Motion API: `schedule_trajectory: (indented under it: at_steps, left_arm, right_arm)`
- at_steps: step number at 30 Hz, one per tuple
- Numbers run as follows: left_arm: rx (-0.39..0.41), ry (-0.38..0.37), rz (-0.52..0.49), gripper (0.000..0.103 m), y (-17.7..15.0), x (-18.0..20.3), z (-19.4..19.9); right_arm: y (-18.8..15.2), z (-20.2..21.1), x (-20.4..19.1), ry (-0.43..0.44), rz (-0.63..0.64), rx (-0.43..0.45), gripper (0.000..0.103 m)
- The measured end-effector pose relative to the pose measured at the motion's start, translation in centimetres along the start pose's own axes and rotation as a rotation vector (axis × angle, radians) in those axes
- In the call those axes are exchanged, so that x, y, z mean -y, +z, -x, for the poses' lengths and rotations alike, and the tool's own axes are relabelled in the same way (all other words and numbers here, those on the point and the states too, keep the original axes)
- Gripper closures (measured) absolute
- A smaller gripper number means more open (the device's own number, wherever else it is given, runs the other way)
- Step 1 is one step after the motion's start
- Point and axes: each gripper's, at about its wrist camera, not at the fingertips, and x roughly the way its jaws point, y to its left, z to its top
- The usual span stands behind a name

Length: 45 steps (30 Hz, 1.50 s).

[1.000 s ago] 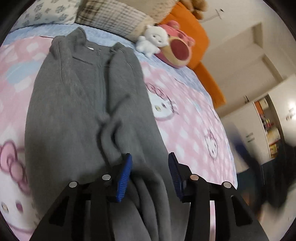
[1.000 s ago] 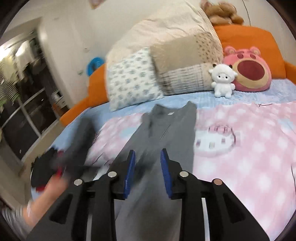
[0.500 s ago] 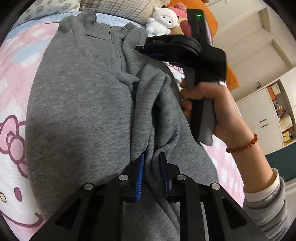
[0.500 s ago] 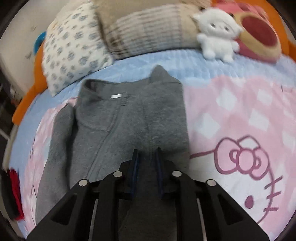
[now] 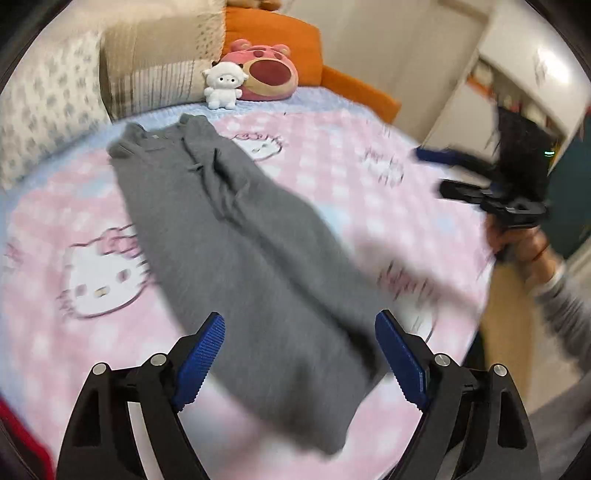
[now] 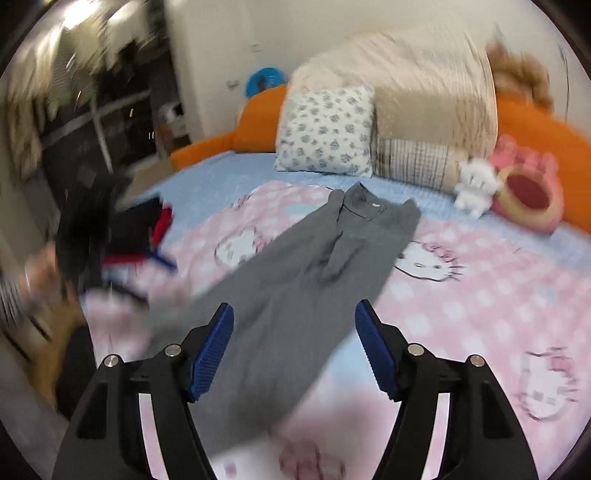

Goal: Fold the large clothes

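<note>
A grey zip sweatshirt lies lengthwise on the pink Hello Kitty blanket, folded into a long narrow strip, collar toward the pillows. It also shows in the right wrist view. My left gripper is open and empty, raised above the garment's near end. My right gripper is open and empty too, raised above the garment's lower part. In the left wrist view the right gripper is held at the far right, off the bed. In the right wrist view the left gripper is a blur at the left.
Pillows and an orange headboard line the far end. A white plush and a pink bear cushion sit beyond the collar. Dark and red clothes lie at the bed's left edge. A cabinet stands to the right.
Both grippers were shut on the sweatshirt half a second ago. Both have let go, opened wide and pulled back and up. The garment now lies flat.
</note>
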Motion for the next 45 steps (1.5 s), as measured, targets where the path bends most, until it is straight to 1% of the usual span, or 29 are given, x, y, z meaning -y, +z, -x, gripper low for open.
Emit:
schedule_trajectory:
  at_steps: [2, 3, 5, 6, 7, 9, 10, 12, 13, 14, 15, 16, 17, 19, 21, 23, 26, 28, 30, 33, 37, 41, 45]
  left_arm:
    - [-0.008, 0.115, -0.155, 0.018, -2.6, 2.2, 0.5]
    - [-0.020, 0.138, -0.211, 0.018, -3.6, 3.1, 0.5]
    - [-0.065, 0.141, -0.315, 0.018, -5.7, 4.0, -0.3]
    - [-0.075, 0.137, -0.350, 0.018, -6.4, 3.8, -0.5]
    - [-0.079, 0.143, -0.402, 0.018, -7.5, 3.9, -0.7]
    - [-0.059, 0.176, -0.525, 0.021, -9.2, 4.3, -1.4]
    - [-0.044, 0.184, -0.600, 0.026, -10.2, 4.3, -1.8]
    - [-0.044, 0.190, -0.673, 0.033, -11.1, 4.0, -2.7]
    - [-0.059, 0.182, -0.699, 0.039, -11.2, 3.6, -3.4]
    - [-0.072, 0.176, -0.717, 0.041, -11.3, 3.3, -4.1]
    - [-0.082, 0.172, -0.736, 0.041, -11.3, 3.4, -4.6]
    - [-0.093, 0.172, -0.769, 0.041, -11.2, 3.4, -5.3]
    - [-0.103, 0.180, -0.818, 0.041, -11.3, 3.6, -6.1]
    - [-0.137, 0.205, -0.875, 0.041, -11.2, 3.8, -7.4]
    - [-0.156, 0.216, -0.908, 0.041, -11.1, 3.6, -8.5]
    - [-0.141, 0.221, -0.944, 0.041, -11.0, 3.6, -8.7]
    - [-0.111, 0.259, -1.025, 0.041, -11.5, 3.8, -8.9]
    - [-0.086, 0.292, -1.137, 0.039, -12.3, 4.3, -9.6]
    - [-0.082, 0.289, -1.169, 0.039, -12.3, 4.4, -9.8]
    - [-0.080, 0.263, -1.173, 0.039, -11.6, 4.4, -9.8]
    - [-0.081, 0.255, -1.201, 0.041, -11.4, 4.3, -10.1]
    - [-0.084, 0.275, -1.237, 0.041, -11.9, 4.0, -9.6]
    - [-0.082, 0.263, -1.254, 0.041, -12.5, 4.3, -8.1]
  right_arm:
    - [-2.1, 1.7, -2.9, -0.046, 0.117, 0.006, 0.036]
    - [-3.6, 2.2, -4.5, -0.056, 0.183, -0.010, 0.035]
    - [-5.4, 2.3, -6.2, -0.042, 0.235, -0.048, 0.035]
    - [-6.6, 2.1, -7.0, -0.032, 0.262, -0.075, 0.035]
    - [-7.2, 1.9, -7.5, -0.039, 0.287, -0.079, 0.035]
    - [-9.0, 1.2, -8.7, -0.072, 0.395, -0.074, 0.035]
    - [-9.7, 1.1, -9.1, -0.074, 0.436, -0.074, 0.035]
    - [-11.2, -0.4, -9.1, -0.068, 0.541, -0.083, 0.036]
    - [-12.1, -1.4, -9.3, -0.073, 0.615, -0.091, 0.037]
    - [-12.7, -2.1, -9.4, -0.073, 0.656, -0.097, 0.038]
    - [-13.3, -3.2, -9.5, -0.062, 0.701, -0.112, 0.040]
    - [-13.5, -4.0, -9.6, -0.056, 0.720, -0.120, 0.040]
    - [-13.7, -4.7, -9.6, -0.045, 0.740, -0.126, 0.040]
    - [-14.1, -6.0, -10.1, -0.050, 0.795, -0.134, 0.040]
    - [-14.5, -7.1, -10.3, -0.060, 0.848, -0.150, 0.040]
    - [-14.9, -7.5, -10.3, -0.066, 0.883, -0.154, 0.040]
    - [-16.1, -7.5, -10.5, -0.081, 0.957, -0.119, 0.040]
    - [-16.3, -7.6, -11.0, -0.096, 0.995, -0.076, 0.040]
    - [-16.4, -8.0, -11.9, -0.089, 1.033, -0.045, 0.040]
    - [-16.3, -8.6, -12.5, -0.071, 1.074, -0.038, 0.041]
    - [-15.1, -8.7, -11.8, 0.001, 1.033, -0.076, 0.045]
    - [-14.6, -9.0, -11.5, 0.029, 1.021, -0.109, 0.054]
    - [-13.9, -9.3, -11.4, 0.077, 0.941, -0.151, 0.062]
